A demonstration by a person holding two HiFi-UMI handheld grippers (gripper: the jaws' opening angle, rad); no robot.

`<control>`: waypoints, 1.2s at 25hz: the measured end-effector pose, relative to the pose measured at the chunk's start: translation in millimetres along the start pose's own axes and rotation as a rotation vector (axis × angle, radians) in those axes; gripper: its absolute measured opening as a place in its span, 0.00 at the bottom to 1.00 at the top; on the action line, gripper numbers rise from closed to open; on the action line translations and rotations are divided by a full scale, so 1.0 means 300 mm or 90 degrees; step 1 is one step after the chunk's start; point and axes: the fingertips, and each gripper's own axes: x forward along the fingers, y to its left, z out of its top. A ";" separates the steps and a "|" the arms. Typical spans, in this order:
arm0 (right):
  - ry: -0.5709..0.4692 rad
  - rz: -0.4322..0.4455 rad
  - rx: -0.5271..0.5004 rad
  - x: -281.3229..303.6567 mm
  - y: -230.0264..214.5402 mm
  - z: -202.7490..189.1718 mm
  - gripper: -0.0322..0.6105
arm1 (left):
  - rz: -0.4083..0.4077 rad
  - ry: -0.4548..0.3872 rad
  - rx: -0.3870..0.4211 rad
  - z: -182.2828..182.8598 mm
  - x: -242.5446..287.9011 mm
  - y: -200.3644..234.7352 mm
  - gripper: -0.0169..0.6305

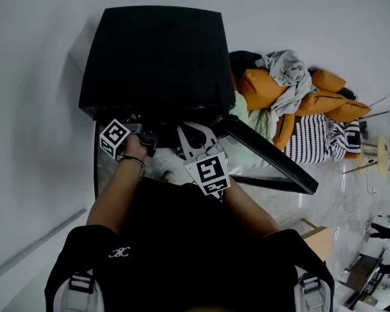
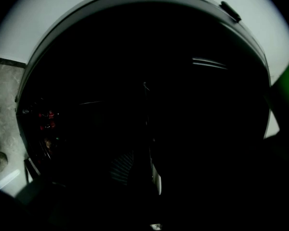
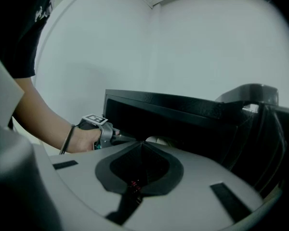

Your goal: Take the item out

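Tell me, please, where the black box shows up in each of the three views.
Head view: the black box fills the upper middle, its door swung open to the right.
Left gripper view: the box's dark inside fills most of the picture.
Right gripper view: the box runs across the middle toward the right.
Shared landmark: the white wall behind the box, also seen above it in both gripper views.

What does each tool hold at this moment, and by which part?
The right tool is shut on nothing. The left tool reaches into the dark black cabinet; whether it holds anything cannot be told.
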 end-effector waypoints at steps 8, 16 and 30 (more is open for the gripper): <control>0.006 0.003 -0.007 -0.010 0.009 -0.015 0.06 | -0.012 -0.011 -0.030 -0.014 0.007 0.000 0.19; 0.007 0.007 -0.005 0.003 0.011 -0.012 0.06 | -0.025 -0.005 -0.028 -0.019 0.002 -0.024 0.12; 0.009 0.017 -0.006 0.009 0.026 -0.021 0.06 | -0.021 0.005 -0.018 -0.024 -0.007 -0.034 0.08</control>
